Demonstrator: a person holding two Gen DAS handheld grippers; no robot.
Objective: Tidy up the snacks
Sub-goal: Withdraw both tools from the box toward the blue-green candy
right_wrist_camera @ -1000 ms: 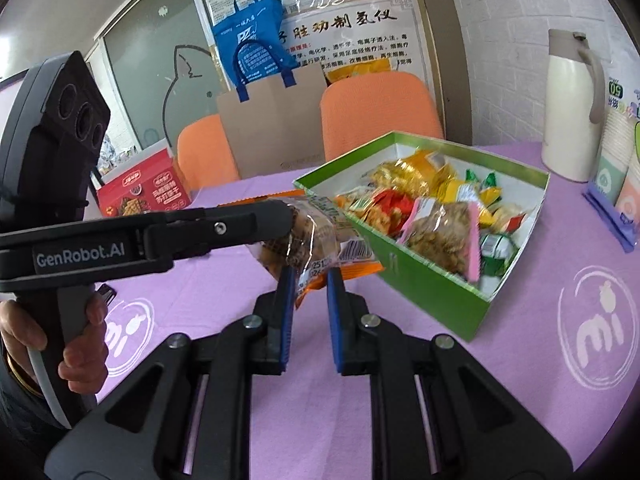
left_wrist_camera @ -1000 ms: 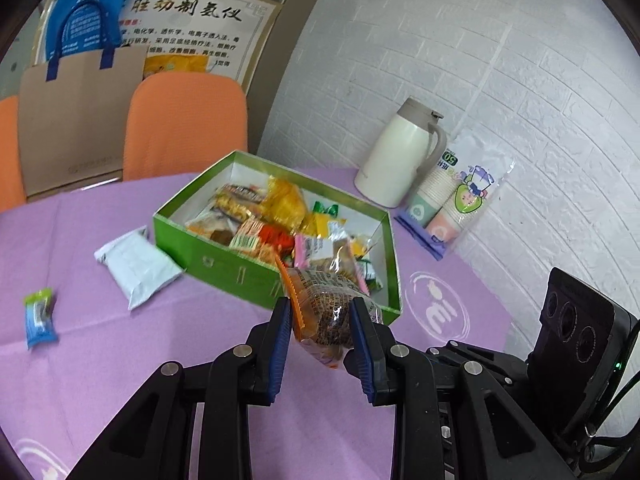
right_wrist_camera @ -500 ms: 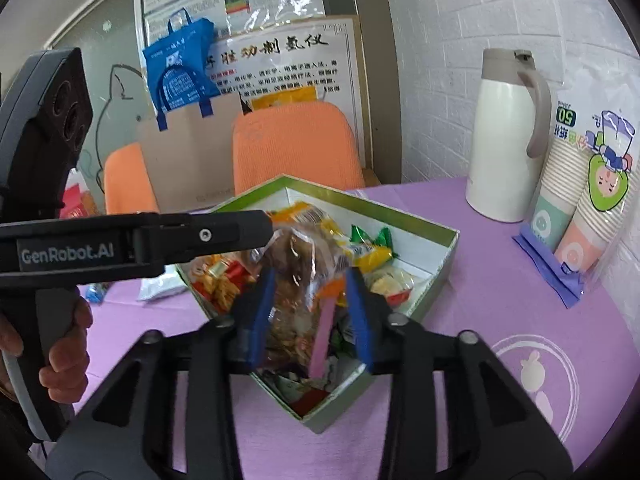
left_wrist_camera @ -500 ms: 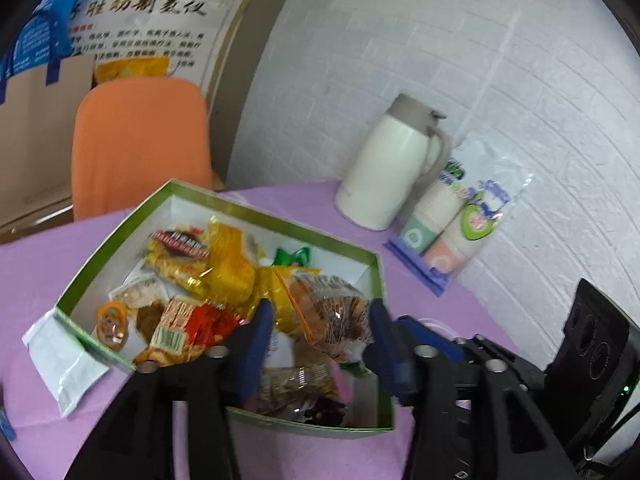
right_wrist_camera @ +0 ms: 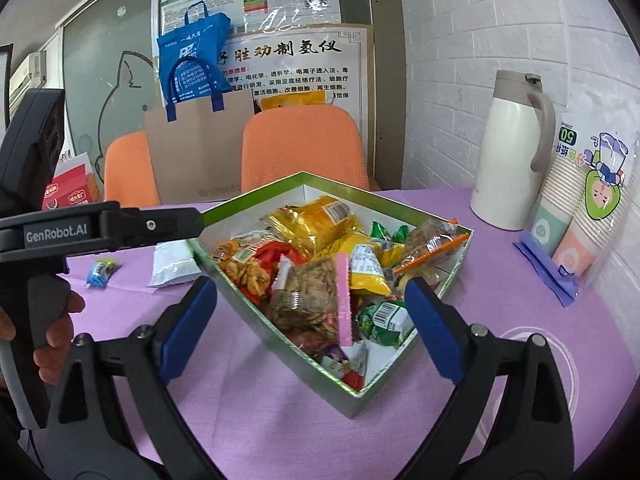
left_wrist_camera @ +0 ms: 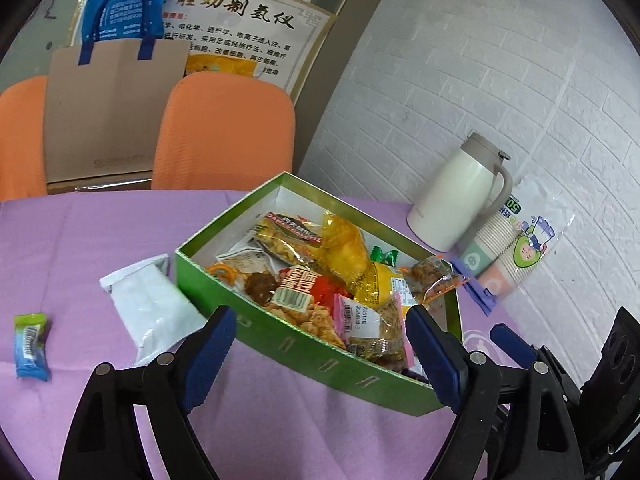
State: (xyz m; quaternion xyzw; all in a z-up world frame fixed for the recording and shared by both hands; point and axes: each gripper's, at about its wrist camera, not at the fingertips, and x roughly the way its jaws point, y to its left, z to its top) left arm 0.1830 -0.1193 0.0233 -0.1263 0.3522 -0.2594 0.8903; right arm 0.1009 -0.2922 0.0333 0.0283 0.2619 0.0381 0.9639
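We hold our left gripper [left_wrist_camera: 318, 350] and right gripper [right_wrist_camera: 310, 324] spread wide, both empty, above the green cardboard box [right_wrist_camera: 256, 312] of packaged snacks [right_wrist_camera: 308, 296] on the purple tablecloth [right_wrist_camera: 500, 360].

Left gripper [left_wrist_camera: 320, 354] jaws spread wide and empty, green snack box [left_wrist_camera: 304, 350] beyond, white packet [left_wrist_camera: 150, 306] beside it

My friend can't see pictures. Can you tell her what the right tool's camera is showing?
A green box full of wrapped snacks sits on a purple tablecloth, with the open, empty right tool in front of it. Left of the box lie a white packet and a small blue candy; a white jug and packed paper cups stand to the right.
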